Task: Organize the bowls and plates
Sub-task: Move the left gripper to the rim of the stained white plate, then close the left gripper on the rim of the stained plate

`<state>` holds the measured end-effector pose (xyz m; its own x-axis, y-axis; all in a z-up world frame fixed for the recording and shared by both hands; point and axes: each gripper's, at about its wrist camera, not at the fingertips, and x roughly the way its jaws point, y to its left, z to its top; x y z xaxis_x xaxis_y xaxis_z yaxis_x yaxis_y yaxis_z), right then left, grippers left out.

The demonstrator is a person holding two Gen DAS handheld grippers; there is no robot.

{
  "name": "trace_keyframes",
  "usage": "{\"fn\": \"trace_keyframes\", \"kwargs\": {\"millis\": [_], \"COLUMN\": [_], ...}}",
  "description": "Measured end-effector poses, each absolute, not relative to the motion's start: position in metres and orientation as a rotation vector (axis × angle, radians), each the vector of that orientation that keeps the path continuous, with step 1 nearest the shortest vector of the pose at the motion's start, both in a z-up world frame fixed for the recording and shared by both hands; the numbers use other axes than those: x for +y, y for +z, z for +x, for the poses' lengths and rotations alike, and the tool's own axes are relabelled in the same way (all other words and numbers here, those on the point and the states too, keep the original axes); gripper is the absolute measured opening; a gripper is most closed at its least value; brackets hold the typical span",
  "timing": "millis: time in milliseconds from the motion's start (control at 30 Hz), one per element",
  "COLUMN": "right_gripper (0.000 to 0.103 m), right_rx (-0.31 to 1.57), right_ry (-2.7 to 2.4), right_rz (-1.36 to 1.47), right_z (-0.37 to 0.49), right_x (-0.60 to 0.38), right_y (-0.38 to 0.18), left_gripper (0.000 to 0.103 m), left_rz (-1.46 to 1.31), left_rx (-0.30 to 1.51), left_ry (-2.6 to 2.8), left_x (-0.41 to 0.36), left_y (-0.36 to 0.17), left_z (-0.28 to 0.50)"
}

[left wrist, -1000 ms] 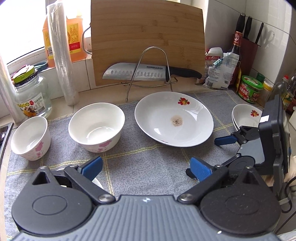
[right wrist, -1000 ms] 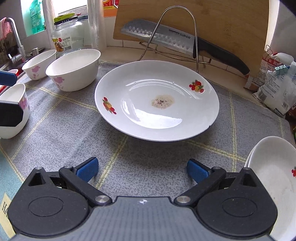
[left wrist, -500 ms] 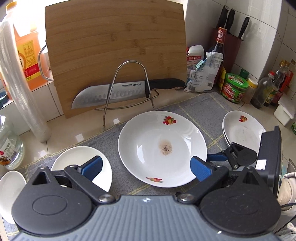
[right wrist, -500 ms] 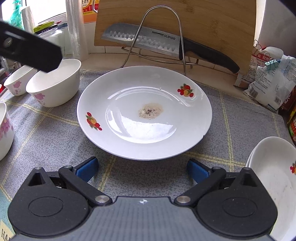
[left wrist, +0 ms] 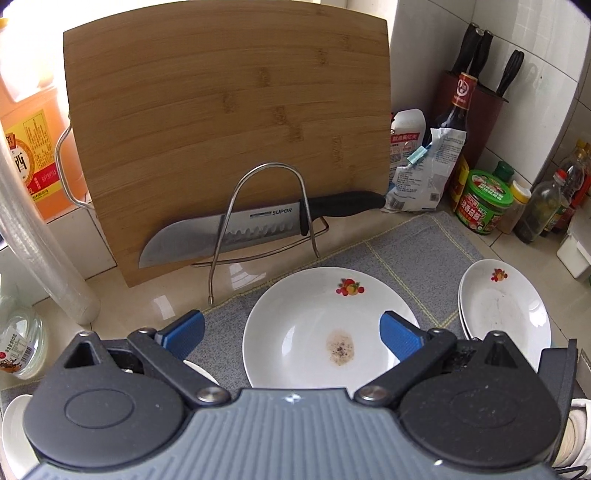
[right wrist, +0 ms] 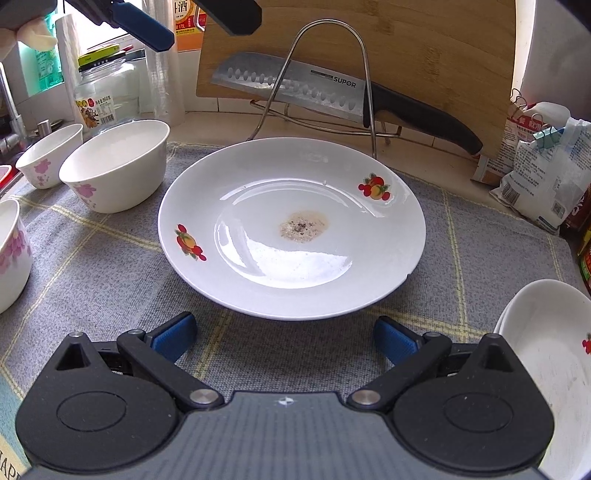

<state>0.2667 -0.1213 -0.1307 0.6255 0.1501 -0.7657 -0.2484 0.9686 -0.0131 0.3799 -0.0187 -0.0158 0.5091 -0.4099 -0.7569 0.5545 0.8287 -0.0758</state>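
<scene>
The grey checked mat covers most of the counter under me, and behind it the bamboo cutting board stands upright against the wall, with a Supor knife lying across a bent wire rack in front of it

On the mat, the big white plate with fruit prints and a brownish stain in its middle sits flat, right ahead of my right tongs. Those tongs are spread wide, blue pads apart and empty, low over the mat just short of the plate's near rim, not touching it

To the plate's left stands a wide white bowl with pink flowers, and just beyond it a smaller flowered bowl; a third flowered bowl shows at the left edge, nearer to me. At the right edge is a short stack of smaller plates with the same fruit print, the top one speckled with residue

My left tongs are also wide open and hold nothing; they hang above the big plate, looking down past its rim toward the board. In the right view their blue pad pokes in at the top left, high over the bowls

Further back are a glass jar with a label, an orange oil jug, a dark sauce bottle, a clipped white bag and a green-lidded tub
</scene>
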Motion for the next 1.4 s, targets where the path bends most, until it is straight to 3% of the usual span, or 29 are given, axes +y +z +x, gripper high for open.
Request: {"fn": "trace_keyframes", "kwargs": {"millis": [367,600,1100,1400], "right_gripper": [0.103,0.103,0.103,0.103], "right_rx": [0.877,0.888,0.877,0.869], "right_ry": [0.234,0.239,0.226,0.215], "right_rz": [-0.124,-0.128,-0.124,-0.116], "right_z": [0.269,0.271,0.269,0.275], "right_x": [-0.122,-0.122,-0.125,-0.129], "right_y": [-0.13,-0.129,-0.129,-0.13], "left_gripper": [0.101,0.099,0.097,0.09], "left_rz": [0.174,0.104,0.098,0.071], "left_rx": [0.91,1.06,1.19,1.222], "left_ry": [-0.579,-0.596,-0.569,-0.604], "left_x": [-0.034,-0.042,-0.058,-0.06], "left_y": [-0.031,-0.059,-0.099,-0.107], "left_z": [0.4,0.426,0.466,0.475]}}
